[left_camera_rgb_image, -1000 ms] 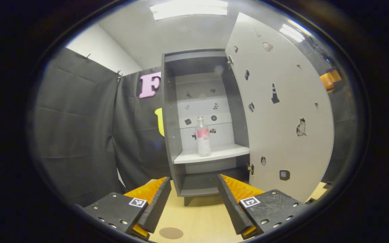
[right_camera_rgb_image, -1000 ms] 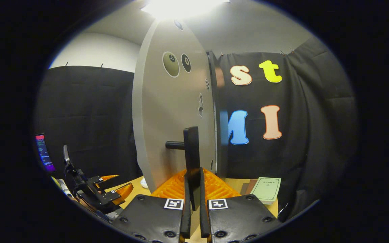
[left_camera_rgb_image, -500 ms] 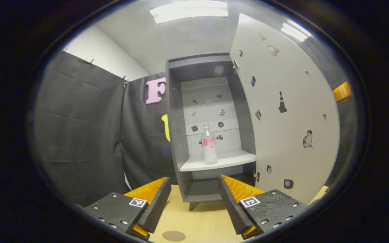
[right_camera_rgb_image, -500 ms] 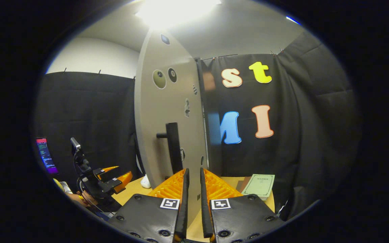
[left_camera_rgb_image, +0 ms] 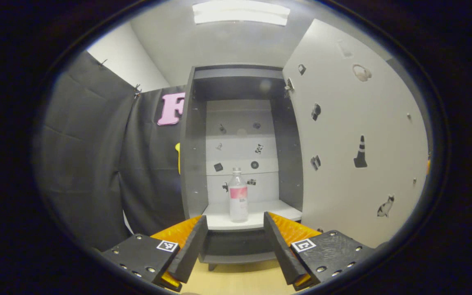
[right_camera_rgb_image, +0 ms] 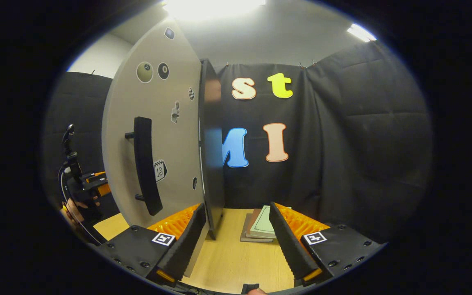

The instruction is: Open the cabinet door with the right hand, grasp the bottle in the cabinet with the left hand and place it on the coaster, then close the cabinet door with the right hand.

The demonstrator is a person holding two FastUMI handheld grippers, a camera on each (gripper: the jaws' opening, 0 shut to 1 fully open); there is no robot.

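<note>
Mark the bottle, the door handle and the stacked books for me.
bottle (left_camera_rgb_image: 238,198), left gripper view, on its label band.
door handle (right_camera_rgb_image: 145,164), right gripper view, mid-bar.
books (right_camera_rgb_image: 262,223), right gripper view, top cover.

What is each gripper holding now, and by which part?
Nothing. The left gripper is open before the clear plastic bottle; the right gripper is open, off the black door handle.

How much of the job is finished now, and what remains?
Done: the grey cabinet door stands open, and the right gripper is open, off its black handle. In hand: the open left gripper faces the clear plastic bottle on the shelf. Left: grasping, placing, closing.
</note>
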